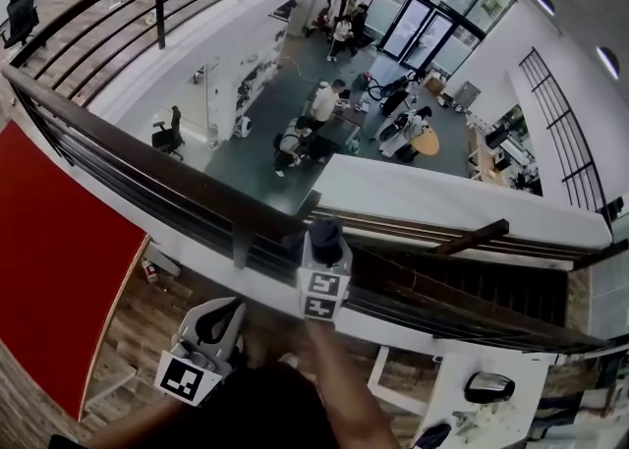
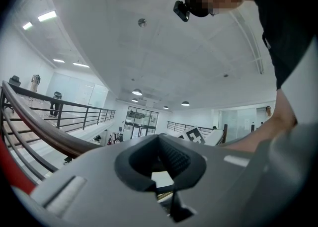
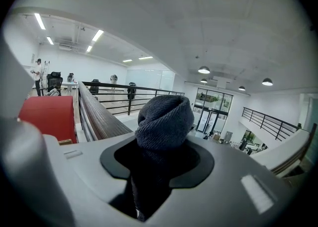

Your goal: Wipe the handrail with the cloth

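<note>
We hold the cloth (image 1: pixel 325 237), a dark grey ribbed wad, in the right claw (image 1: pixel 323 252), which is closed tight around it. It sits over the top of the dark wooden handrail (image 1: pixel 147 164) near mid-run, seemingly pressed there so that a slide along the rail would wipe it. The left claw (image 1: pixel 218 323) hangs nearer us, low and left, parted and empty, clear of the rail.

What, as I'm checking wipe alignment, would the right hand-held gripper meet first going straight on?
Probably the wooden handrail: the grey cloth in the right hand-held gripper looks at or just above it, though depth is unclear.
</note>
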`<state>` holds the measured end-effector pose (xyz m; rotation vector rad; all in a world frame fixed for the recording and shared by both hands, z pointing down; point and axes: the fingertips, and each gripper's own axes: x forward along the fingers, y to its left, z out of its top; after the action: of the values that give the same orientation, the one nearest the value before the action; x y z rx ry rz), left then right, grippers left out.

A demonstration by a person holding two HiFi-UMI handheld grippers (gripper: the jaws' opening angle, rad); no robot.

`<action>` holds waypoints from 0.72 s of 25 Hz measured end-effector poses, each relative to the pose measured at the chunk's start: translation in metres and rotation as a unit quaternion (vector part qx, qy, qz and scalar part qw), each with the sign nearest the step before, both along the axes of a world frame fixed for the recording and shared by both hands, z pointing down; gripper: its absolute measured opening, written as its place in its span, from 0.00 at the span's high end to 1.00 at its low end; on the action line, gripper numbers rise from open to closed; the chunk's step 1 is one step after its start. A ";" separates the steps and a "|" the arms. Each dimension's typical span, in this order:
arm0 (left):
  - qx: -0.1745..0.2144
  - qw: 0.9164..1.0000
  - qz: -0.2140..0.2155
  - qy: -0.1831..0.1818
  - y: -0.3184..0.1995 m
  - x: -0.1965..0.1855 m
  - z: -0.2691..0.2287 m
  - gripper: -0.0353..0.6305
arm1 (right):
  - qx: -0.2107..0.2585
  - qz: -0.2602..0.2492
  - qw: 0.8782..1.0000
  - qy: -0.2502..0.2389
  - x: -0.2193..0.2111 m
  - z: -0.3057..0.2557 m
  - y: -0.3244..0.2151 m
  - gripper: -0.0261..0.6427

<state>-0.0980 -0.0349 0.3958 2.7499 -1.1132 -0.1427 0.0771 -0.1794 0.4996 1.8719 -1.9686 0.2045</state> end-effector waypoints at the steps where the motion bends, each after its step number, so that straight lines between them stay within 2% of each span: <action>1: -0.001 1.000 0.001 -0.001 0.001 0.000 0.000 0.95 | 0.000 0.002 1.000 -0.001 0.002 0.001 0.002 0.72; 18: 0.000 0.999 0.044 -0.007 0.007 0.040 -0.002 0.95 | -0.006 0.066 0.998 -0.021 0.070 0.006 0.030 0.72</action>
<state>-0.0576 -0.0279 0.3937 2.7974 -0.9944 -0.1130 0.1475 -0.1491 0.5052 2.0076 -1.8665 0.2946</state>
